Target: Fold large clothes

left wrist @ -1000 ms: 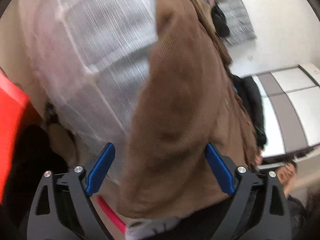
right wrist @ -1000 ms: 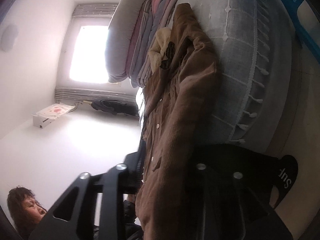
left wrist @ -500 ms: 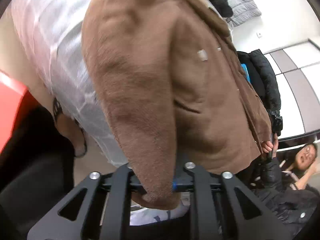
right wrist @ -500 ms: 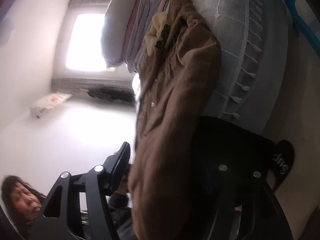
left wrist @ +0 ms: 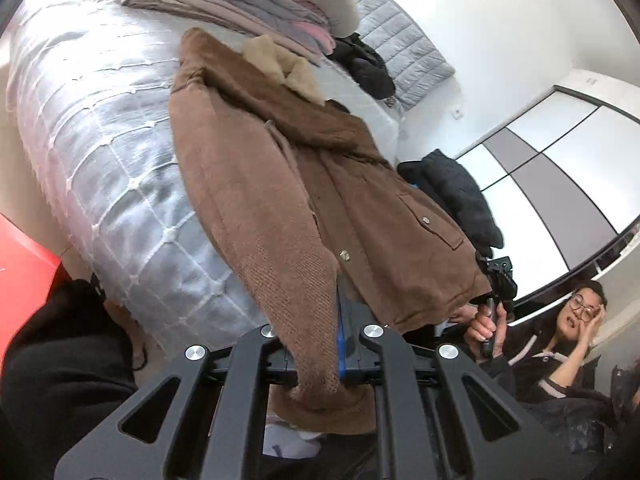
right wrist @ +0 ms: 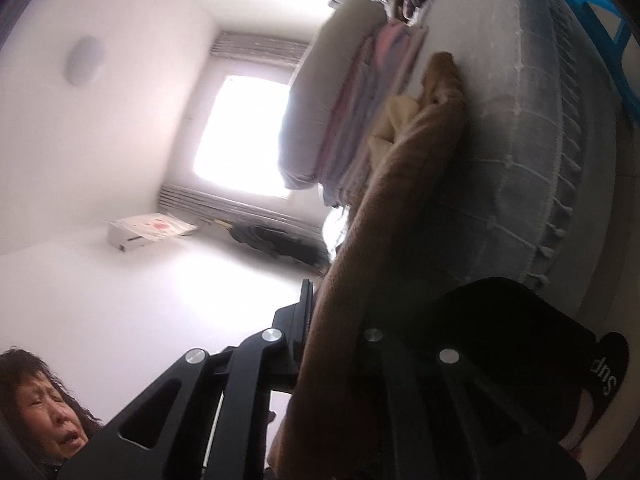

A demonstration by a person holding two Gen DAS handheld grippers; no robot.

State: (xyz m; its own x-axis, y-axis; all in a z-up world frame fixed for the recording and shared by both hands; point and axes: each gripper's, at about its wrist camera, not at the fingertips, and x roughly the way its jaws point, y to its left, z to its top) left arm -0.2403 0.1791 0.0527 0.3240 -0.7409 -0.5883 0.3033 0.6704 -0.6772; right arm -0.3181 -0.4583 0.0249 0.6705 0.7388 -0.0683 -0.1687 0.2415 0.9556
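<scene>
Brown coat (left wrist: 280,184) w/ sleeve cuff clamped in left jaws, hem in right jaws.

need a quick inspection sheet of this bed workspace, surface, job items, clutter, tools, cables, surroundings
surface: bed with a pale quilted cover, tufted along its edge.
job's things: brown coat with a cream collar, lying across the bed and lifted at the near end.
clutter: stack of folded bedding at the far end; black jacket and dark clothes beside the coat.
grippers: left tool shut on the coat's sleeve cuff; right tool shut on brown coat fabric.
cables: nothing seen.
surroundings: bright window, white walls, grey and white wardrobe doors, red object; a person sits low by the wardrobe.
</scene>
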